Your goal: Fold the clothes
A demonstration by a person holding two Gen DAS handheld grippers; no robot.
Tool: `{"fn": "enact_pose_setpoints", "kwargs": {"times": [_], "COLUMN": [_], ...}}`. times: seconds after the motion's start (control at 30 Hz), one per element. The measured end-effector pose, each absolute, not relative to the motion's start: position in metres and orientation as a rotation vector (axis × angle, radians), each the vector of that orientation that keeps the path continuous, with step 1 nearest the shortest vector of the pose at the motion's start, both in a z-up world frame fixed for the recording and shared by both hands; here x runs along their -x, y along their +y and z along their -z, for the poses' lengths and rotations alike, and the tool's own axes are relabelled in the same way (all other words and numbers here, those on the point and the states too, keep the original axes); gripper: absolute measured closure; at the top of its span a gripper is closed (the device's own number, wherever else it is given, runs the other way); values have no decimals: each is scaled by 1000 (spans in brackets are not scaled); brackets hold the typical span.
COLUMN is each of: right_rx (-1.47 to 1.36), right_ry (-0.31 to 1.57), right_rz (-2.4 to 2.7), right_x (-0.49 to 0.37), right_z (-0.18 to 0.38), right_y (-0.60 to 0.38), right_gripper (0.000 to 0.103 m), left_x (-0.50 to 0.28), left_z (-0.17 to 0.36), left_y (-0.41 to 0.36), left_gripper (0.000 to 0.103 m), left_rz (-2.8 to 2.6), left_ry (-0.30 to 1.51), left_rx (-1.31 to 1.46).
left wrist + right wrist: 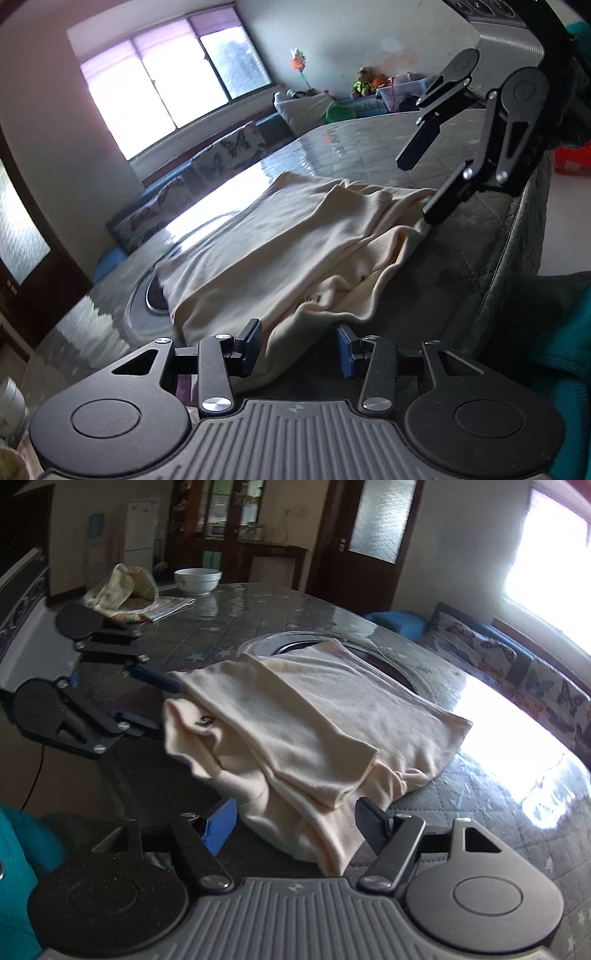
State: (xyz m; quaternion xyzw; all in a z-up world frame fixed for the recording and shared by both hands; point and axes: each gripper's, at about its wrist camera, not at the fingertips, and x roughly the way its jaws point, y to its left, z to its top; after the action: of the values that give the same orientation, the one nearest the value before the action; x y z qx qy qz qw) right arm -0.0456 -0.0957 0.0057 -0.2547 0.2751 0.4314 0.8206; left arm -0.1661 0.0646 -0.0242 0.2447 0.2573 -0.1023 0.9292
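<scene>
A cream garment lies partly folded on a round table covered in a glossy quilted cloth, one panel doubled over the rest and its near edge bunched toward the table's rim. The left gripper sits at that bunched edge with its jaws spread wide, cloth lying between the fingers but not pinched. The right gripper stands at the opposite near corner, jaws likewise apart, the folded hem resting between its blue pad and black finger without being gripped. In the left wrist view the right gripper's lower finger touches the garment's far corner. Behind the garment a round inset shows in the tabletop. A white bowl and a patterned cloth rest at the table's far side, well apart from the garment. A butterfly-print cushion lines the bench under a bright window.
</scene>
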Motion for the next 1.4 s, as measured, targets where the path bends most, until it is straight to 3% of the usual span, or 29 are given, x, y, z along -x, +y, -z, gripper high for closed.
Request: {"fn": "enact_pose_setpoints", "kwargs": {"times": [0.13,0.2,0.4,0.53,0.6,0.83,0.97,1.13,1.4], "right_rx": [574,586,588,571,561,533,512,476,435], "right_ry": [571,558,522,525,532,567,585,594,587], "right_rz": [-939,-950,-965,-960,-954,-950,-960,-964,-944], "right_x": [50,51,43,30,25,10,4,0,0], "right_z": [-1,1,7,13,16,15,11,6,1], "right_y": [-91,-89,-79,-72,-72,-77,-78,-78,-79], "right_gripper": [27,26,26,39,42,72,84,90,93], "left_x": [157,151,128,116,110,123,136,147,152], "left_z": [21,15,-6,-10,-11,-2,4,14,32], "left_y": [67,71,87,92,95,95,95,99,102], "left_gripper": [86,91,93,94,93,89,74,60,61], "left_rz": [209,210,204,208,209,224,222,213,201], "left_ry": [513,507,502,508,510,517,517,526,530], "left_rx": [-460,-416,-282,-235,-213,-275,-304,-366,-518]}}
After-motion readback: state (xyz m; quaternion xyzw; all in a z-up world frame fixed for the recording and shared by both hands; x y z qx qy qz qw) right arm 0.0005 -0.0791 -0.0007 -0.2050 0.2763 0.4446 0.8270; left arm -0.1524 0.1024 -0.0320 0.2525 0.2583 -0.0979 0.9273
